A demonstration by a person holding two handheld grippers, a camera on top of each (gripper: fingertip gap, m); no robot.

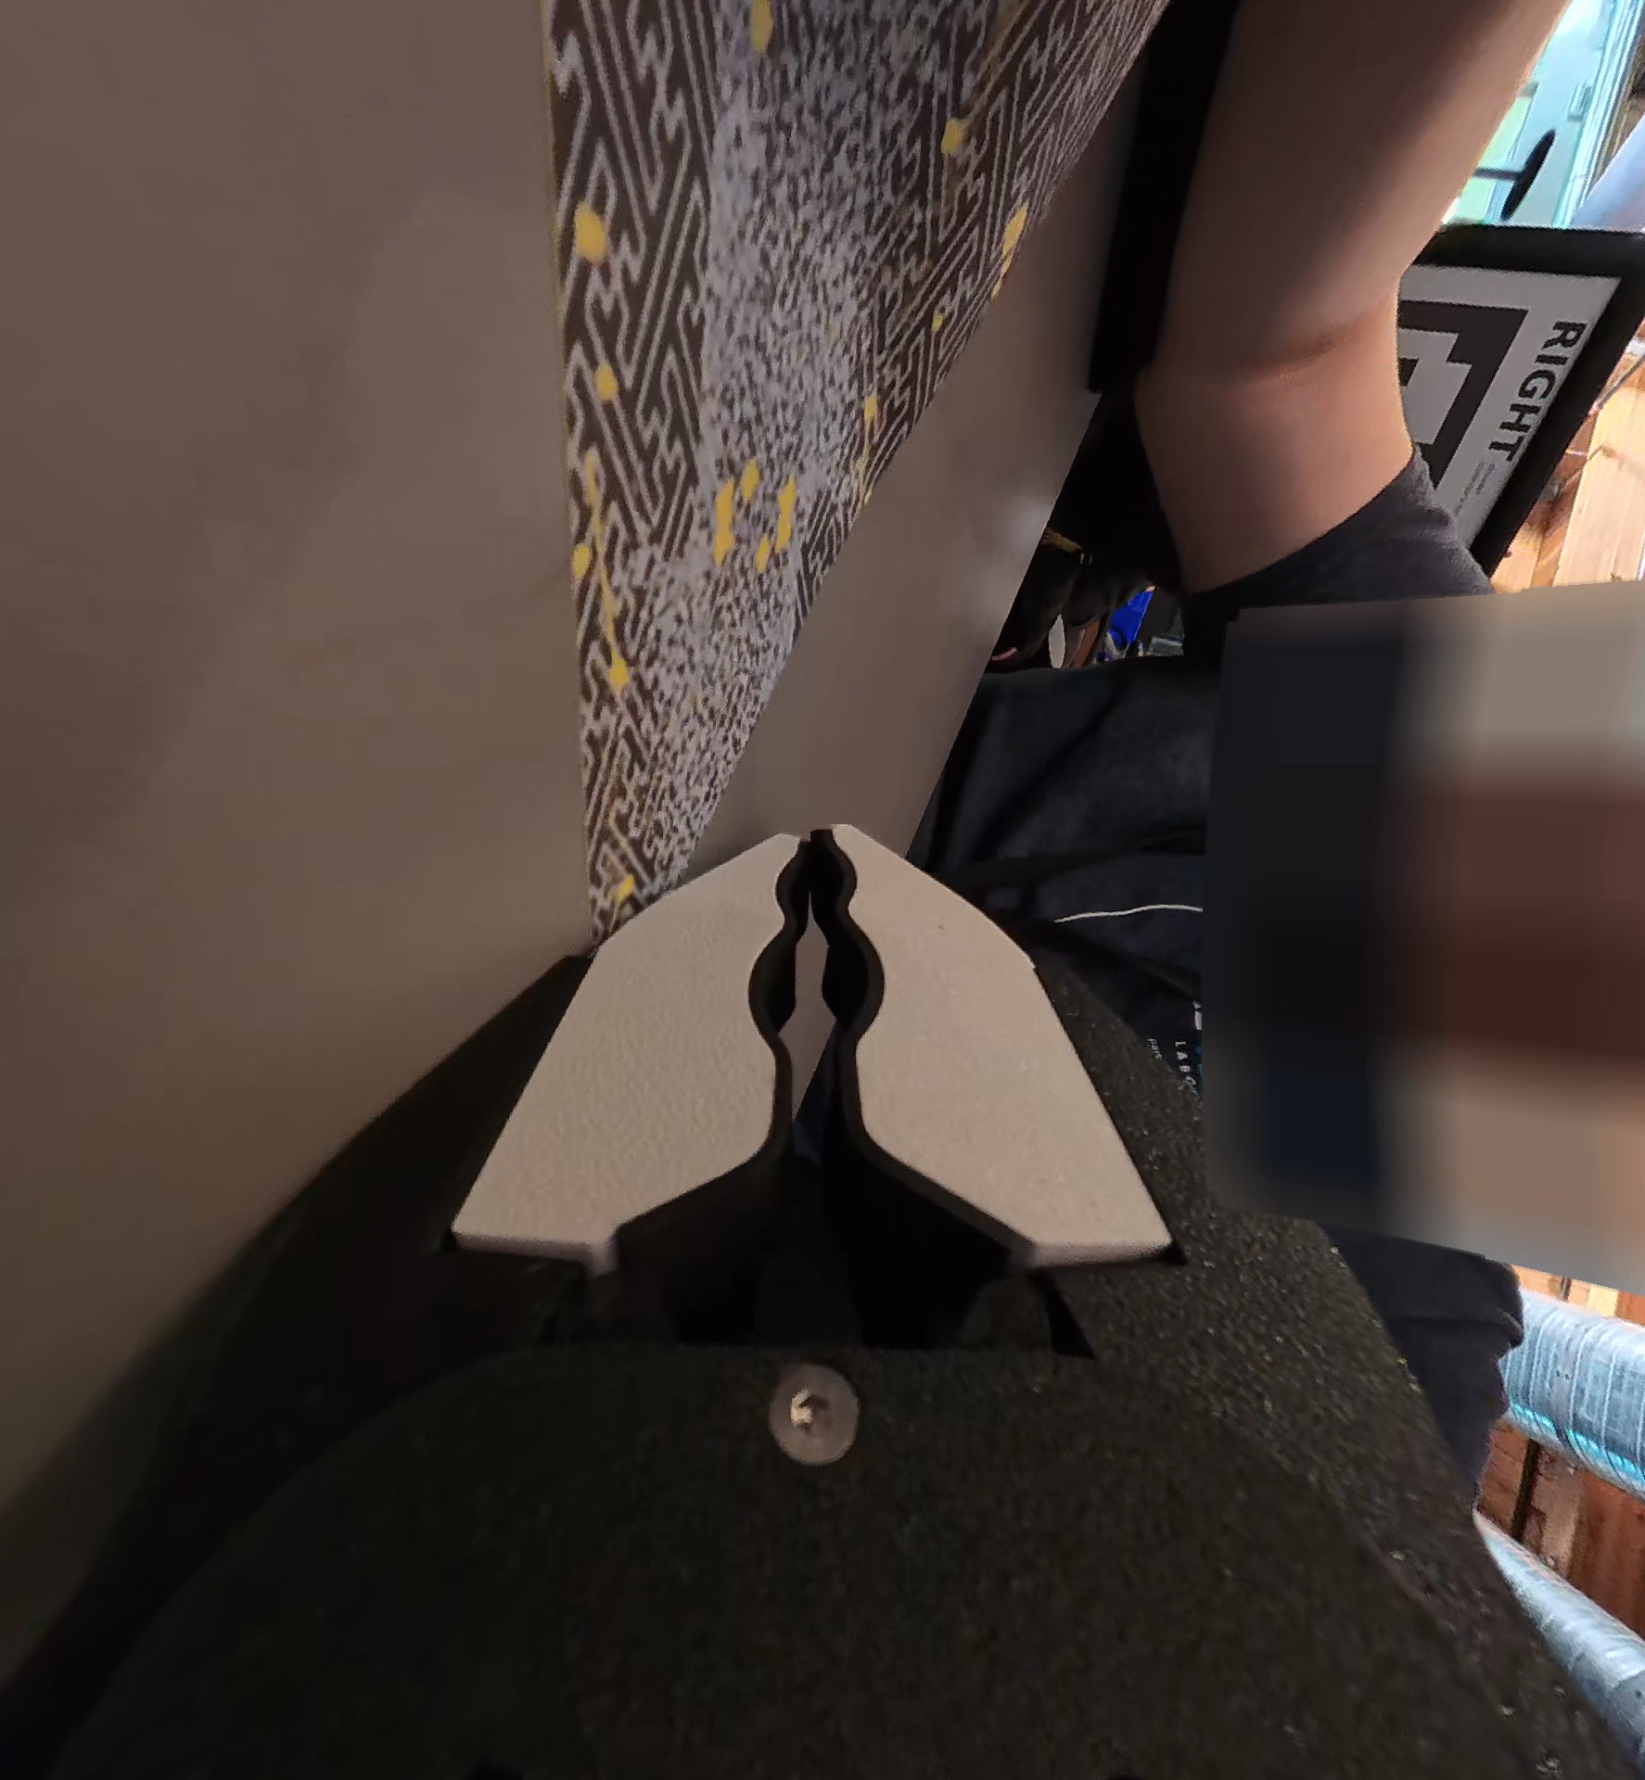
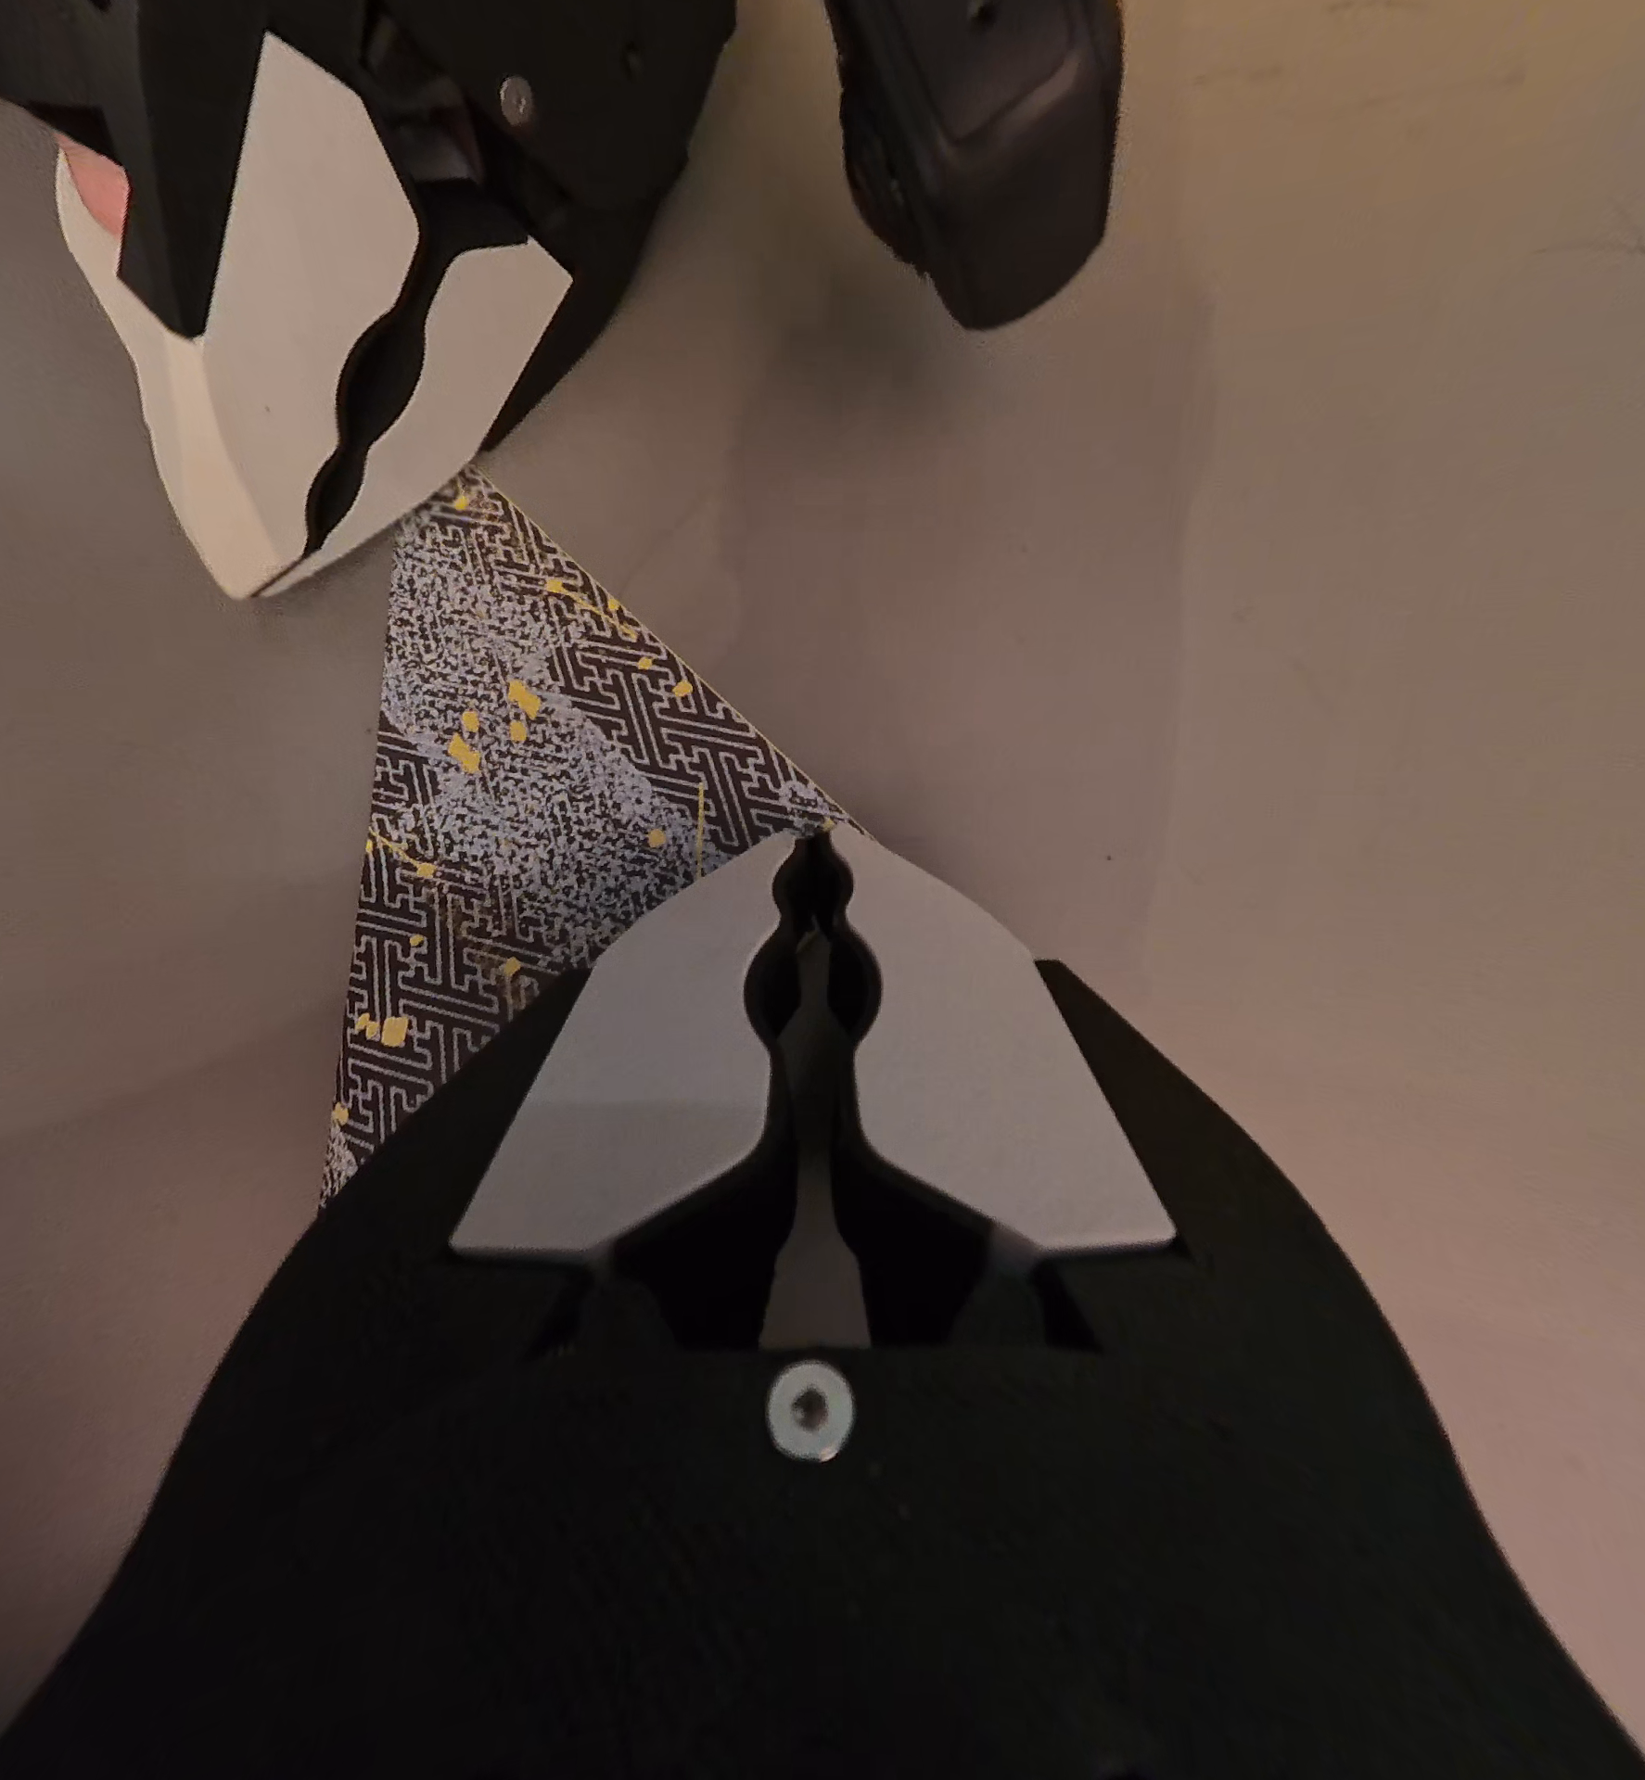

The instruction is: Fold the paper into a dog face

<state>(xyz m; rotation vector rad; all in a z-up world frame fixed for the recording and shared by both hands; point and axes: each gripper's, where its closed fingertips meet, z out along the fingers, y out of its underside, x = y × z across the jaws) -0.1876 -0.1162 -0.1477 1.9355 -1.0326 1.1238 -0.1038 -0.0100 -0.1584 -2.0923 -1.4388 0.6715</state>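
Observation:
The paper is a folded triangle, black with a white maze pattern and yellow flecks, lying on the grey table. My right gripper is shut, and the paper's right corner runs into its tips. My left gripper shows shut at the upper left of the right wrist view, its tips on the table beside the paper's top corner. In the left wrist view the left gripper is shut and the paper stretches away from just left of its fingers.
A dark rounded object sits at the far edge of the right wrist view. In the left wrist view a person's bare arm and the right gripper's black-and-white marker plate are beyond the table edge. Some 15 centimeters of space lies between my two pairs of fingers.

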